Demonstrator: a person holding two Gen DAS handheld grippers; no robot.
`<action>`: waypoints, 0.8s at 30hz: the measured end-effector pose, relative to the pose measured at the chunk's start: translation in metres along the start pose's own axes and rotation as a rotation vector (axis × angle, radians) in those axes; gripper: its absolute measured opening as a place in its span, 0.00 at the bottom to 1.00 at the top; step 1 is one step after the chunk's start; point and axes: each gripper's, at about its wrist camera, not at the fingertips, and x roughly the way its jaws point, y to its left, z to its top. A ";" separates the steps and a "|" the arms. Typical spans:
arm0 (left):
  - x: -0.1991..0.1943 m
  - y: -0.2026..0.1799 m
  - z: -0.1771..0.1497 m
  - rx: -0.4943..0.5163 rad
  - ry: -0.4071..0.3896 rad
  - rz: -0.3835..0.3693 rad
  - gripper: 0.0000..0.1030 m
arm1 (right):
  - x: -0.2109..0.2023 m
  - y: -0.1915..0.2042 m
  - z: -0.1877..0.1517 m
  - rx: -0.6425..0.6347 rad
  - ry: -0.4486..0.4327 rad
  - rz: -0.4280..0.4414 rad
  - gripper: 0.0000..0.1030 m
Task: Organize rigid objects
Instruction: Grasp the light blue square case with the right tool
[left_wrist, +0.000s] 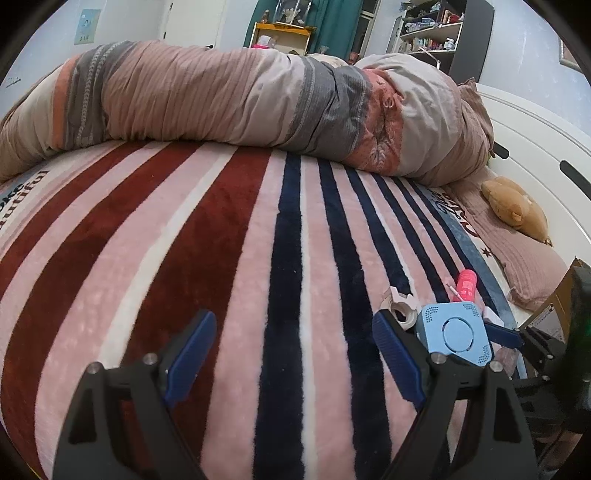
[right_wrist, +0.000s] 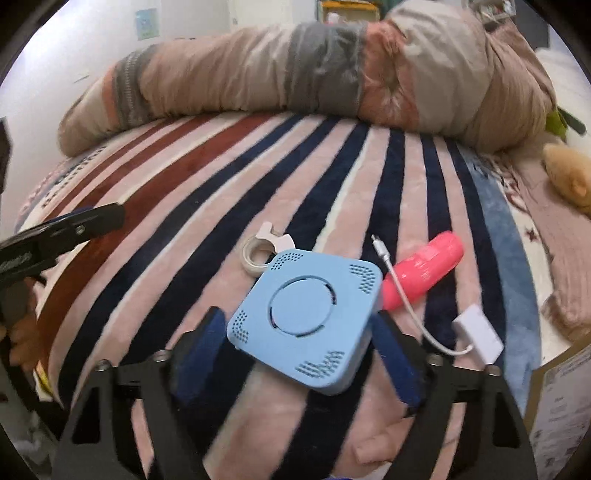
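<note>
A light blue square box (right_wrist: 306, 314) with a round lid sits cornerwise between my right gripper's (right_wrist: 295, 316) blue pads, which press on its left corner and right edge; it looks raised off the striped blanket (right_wrist: 207, 206). Behind it lie a white tape roll (right_wrist: 258, 253), a pink tube (right_wrist: 424, 269) and a white cable adapter (right_wrist: 478, 332). My left gripper (left_wrist: 295, 343) stands open over the blanket with nothing between its fingers, just left of the blue box (left_wrist: 454, 332). The tape roll (left_wrist: 400, 306) and pink tube (left_wrist: 467, 282) show beyond it.
A rolled duvet (left_wrist: 258, 96) lies across the far side of the bed. A brown plush toy (left_wrist: 513, 206) rests by the white headboard (left_wrist: 535, 140) at right. A cardboard box (right_wrist: 561, 406) stands at the bed's right edge. Shelves (left_wrist: 428, 33) stand behind.
</note>
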 end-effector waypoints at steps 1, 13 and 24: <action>0.000 0.001 0.000 -0.004 0.001 -0.003 0.82 | 0.004 0.003 0.003 0.014 0.000 -0.015 0.83; 0.000 0.006 0.001 -0.019 0.008 -0.016 0.82 | 0.022 0.026 0.005 -0.075 0.052 -0.008 0.79; 0.000 0.010 -0.002 -0.028 0.030 -0.022 0.82 | 0.003 0.068 -0.038 -0.399 0.096 0.037 1.00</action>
